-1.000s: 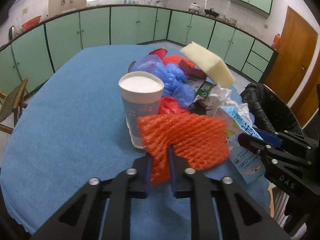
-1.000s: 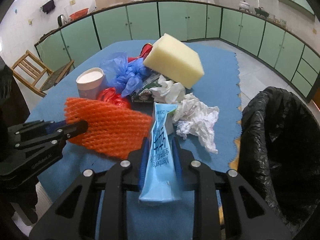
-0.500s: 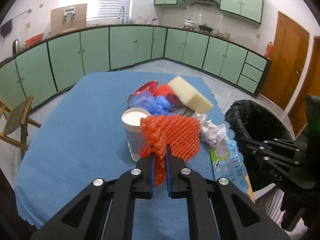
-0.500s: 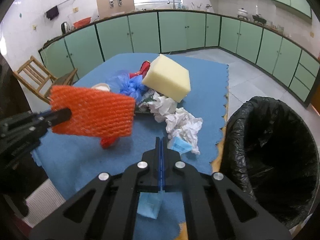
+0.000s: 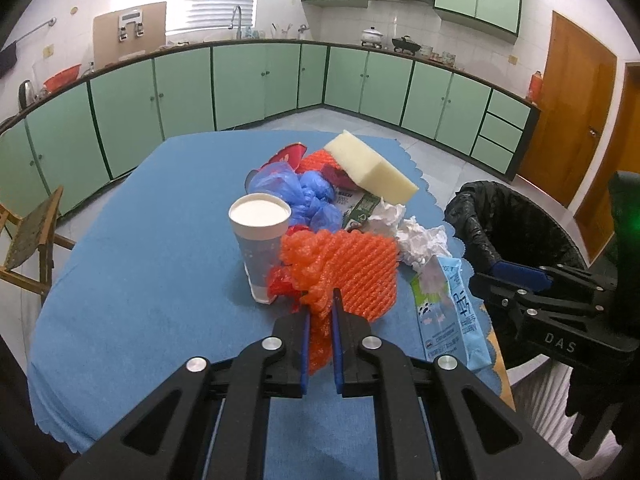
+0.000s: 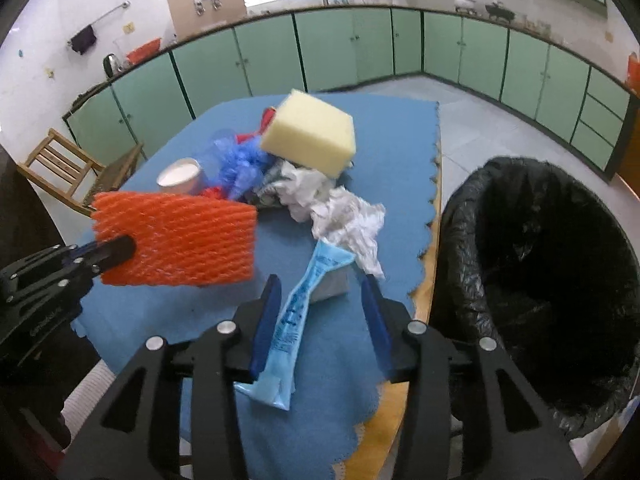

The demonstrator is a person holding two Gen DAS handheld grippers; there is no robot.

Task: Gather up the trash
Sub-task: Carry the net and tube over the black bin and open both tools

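Left wrist view: left claw (image 5: pixel 320 300) is pinched tight on the orange foam net (image 5: pixel 344 268), holding it up off the counter (image 5: pixel 140 248), just in front of the paper cup (image 5: pixel 260 240). From the other cam the net hangs free in the air, gripped at one corner.

Right claw (image 6: pixel 320 292) has its jaws spreading, abt halfway apart. The blue milk carton (image 6: pixel 296 320) lies between them; the left pad seems to brush it, the right pad stands clear, so no real grip.

Rest of the trash, relative to the cup: blue plastic bag (image 5: pixel 300 188) just behind it, yellow sponge block (image 5: pixel 368 164) further back & to the right, crumpled white paper (image 5: pixel 416 236) to the right, red wrapper (image 5: pixel 280 280) at its base. Bin w/ black liner (image 6: pixel 540 280) stands off the counter's right edge, well right of the cup, beside the right claw.
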